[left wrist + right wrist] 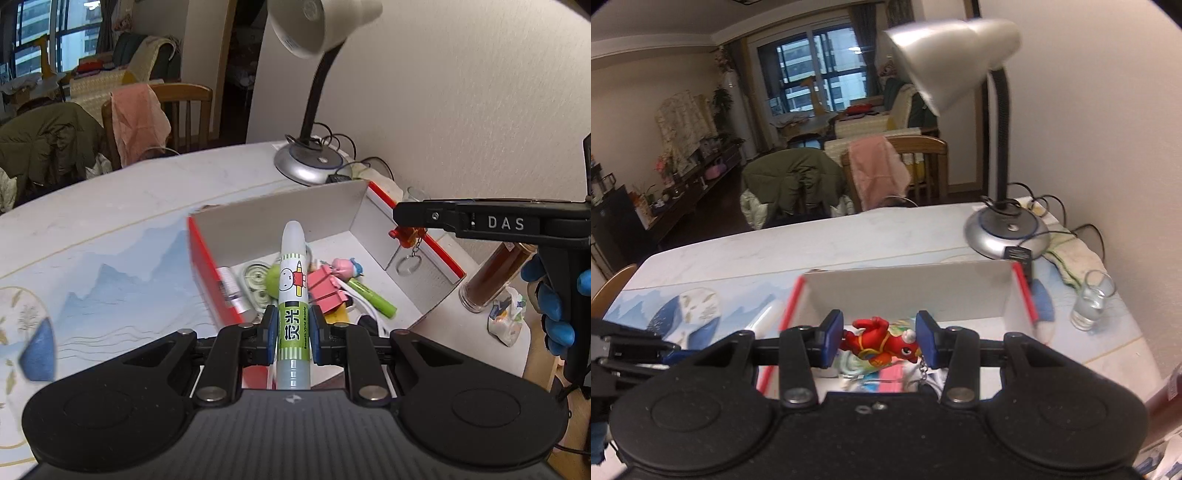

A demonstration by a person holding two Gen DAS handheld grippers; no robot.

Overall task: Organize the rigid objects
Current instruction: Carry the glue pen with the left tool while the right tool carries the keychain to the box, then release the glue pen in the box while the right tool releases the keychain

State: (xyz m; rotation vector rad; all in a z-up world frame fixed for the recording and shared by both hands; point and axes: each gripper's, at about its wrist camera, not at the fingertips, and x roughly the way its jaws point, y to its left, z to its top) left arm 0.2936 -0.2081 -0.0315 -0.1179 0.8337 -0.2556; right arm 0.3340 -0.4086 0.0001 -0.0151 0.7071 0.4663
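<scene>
My left gripper is shut on a green and white highlighter pen, held upright above the near edge of a red-rimmed white box. The box holds several small items, among them a pink clip, a green marker and a small figure. My right gripper is shut on a red figurine keychain above the same box; its metal ring hangs below. From the left wrist view the right gripper is over the box's right rim, keychain dangling.
A silver desk lamp with cables stands behind the box near the wall. A glass of water and a cloth sit right of the box. A brown jar and a wrapped packet stand at the table's right edge. Chairs line the far side.
</scene>
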